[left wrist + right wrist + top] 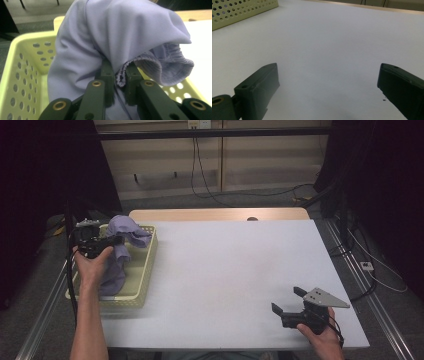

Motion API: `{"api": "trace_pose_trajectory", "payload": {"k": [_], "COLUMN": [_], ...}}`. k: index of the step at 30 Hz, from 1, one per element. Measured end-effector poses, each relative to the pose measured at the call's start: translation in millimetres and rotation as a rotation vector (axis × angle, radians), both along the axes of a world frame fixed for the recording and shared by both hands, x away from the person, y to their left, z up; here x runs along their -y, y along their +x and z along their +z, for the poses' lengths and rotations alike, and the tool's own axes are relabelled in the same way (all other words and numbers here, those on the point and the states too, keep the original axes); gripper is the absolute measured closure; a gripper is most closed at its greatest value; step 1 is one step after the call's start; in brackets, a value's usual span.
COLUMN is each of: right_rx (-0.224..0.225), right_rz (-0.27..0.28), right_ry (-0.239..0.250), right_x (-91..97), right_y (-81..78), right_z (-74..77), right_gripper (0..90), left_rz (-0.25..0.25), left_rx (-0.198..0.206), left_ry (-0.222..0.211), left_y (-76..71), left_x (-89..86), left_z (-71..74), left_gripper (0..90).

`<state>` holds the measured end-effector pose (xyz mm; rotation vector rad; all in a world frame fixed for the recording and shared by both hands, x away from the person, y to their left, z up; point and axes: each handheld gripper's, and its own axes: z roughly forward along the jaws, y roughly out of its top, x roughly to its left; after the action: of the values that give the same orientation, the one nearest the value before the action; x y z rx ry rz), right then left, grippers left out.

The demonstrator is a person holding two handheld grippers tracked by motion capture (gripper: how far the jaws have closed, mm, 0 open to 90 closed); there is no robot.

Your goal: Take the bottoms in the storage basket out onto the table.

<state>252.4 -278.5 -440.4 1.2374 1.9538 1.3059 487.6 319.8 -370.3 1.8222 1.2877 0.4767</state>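
1. Left gripper (pixel 111 240): held over the left side of the basket (pixel 146 270), jaws clamped on a fold of the cloth (pixel 120 250). In the left gripper view the jaws stand close together with a ribbed hem of the cloth (pixel 120 75) pinched between them.
2. Cloth: pale lilac fabric, bunched and lifted at its top by the left gripper; its lower part hangs down into the basket. A ribbed cuff (pixel 170 67) droops open to the right of the jaws.
3. Basket: pale yellow, perforated walls (pixel 25 77), at the table's left edge.
4. Right gripper (pixel 286 301): low over the near right part of the table (pixel 225 270), well apart from the basket; jaws spread wide, nothing between them.
5. Table: white top, bare in front of the right gripper (pixel 329 82); the basket's corner (pixel 239 10) shows at upper left of that view.
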Motion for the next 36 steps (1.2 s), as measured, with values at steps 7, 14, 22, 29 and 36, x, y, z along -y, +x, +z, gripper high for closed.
{"api": "trace_pose_trajectory", "payload": {"k": [7, 14, 22, 29, 36], "right_rx": [-0.003, -0.002, -0.003, -0.003, -0.006], "right_rz": [0.001, 0.000, 0.001, 0.002, 0.002], "right_ry": [0.001, 0.002, 0.003, 0.003, 0.002], "right_x": [0.0, -0.4, -0.5, -0.3, -0.5], "right_y": [-0.1, 0.2, 0.1, 0.2, 0.3], "right_z": [0.3, 0.1, 0.1, 0.0, 0.0], "right_gripper": [3.8, 3.8, 3.8, 3.8, 3.8], "left_rz": [0.004, -0.010, -0.030, -0.043, -0.060], "left_rx": [0.049, 0.100, 0.144, 0.193, 0.220], "left_ry": [-0.030, -0.069, -0.074, -0.069, -0.083], "left_y": [-5.9, -11.7, -17.6, -24.3, -27.1], "left_x": [-2.9, -5.0, -1.9, 3.5, 4.5], "left_z": [10.0, 19.4, 31.7, 46.3, 52.8], "left_gripper": [81.3, 81.3, 81.3, 81.3, 81.3]}}
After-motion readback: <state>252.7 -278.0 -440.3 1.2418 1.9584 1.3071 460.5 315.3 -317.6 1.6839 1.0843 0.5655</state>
